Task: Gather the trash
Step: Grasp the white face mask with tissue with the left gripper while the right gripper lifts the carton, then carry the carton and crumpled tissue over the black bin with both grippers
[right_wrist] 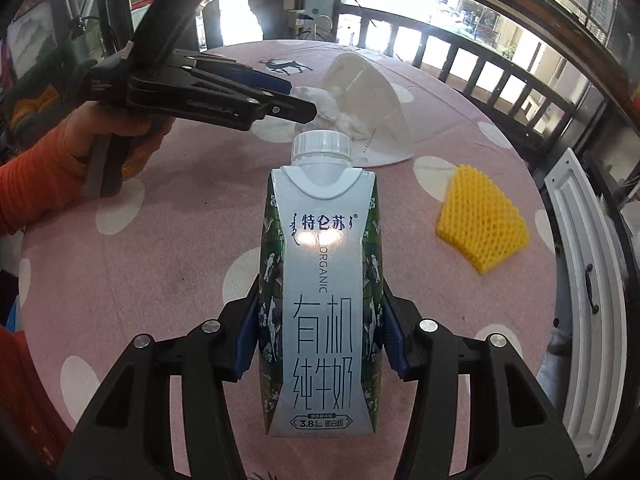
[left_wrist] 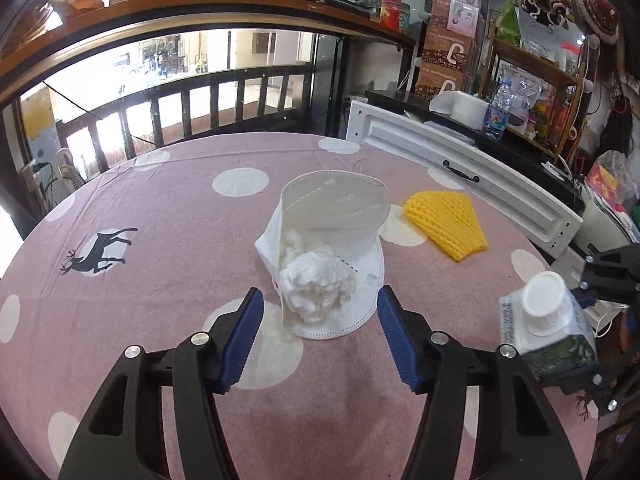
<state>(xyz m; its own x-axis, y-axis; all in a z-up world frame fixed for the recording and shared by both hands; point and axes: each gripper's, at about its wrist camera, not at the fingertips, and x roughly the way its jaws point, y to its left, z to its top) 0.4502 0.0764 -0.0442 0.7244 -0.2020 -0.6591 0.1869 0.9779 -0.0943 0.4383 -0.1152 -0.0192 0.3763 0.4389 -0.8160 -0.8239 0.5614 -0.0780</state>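
Note:
A white face mask (left_wrist: 340, 200) lies on the pink dotted tablecloth (left_wrist: 160, 240) with a crumpled white tissue (left_wrist: 316, 284) resting on it. My left gripper (left_wrist: 320, 300) stands open, its blue pads on either side of the tissue's near edge and clear of it. The right wrist view shows the same gripper (right_wrist: 298, 98) from the side, tips beside the tissue (right_wrist: 332, 108) and mask (right_wrist: 372, 92). My right gripper (right_wrist: 320, 284) is shut on a milk carton (right_wrist: 320, 300) with a white cap, held above the table. A yellow foam net (left_wrist: 448, 224) lies to the right.
A white panel with a black handle (left_wrist: 460, 160) leans along the table's right edge. Behind it are a water bottle (left_wrist: 498, 110), boxes and cluttered shelves. A dark railing (left_wrist: 200, 108) runs beyond the far edge. An orange sleeve (right_wrist: 36, 188) holds the left gripper.

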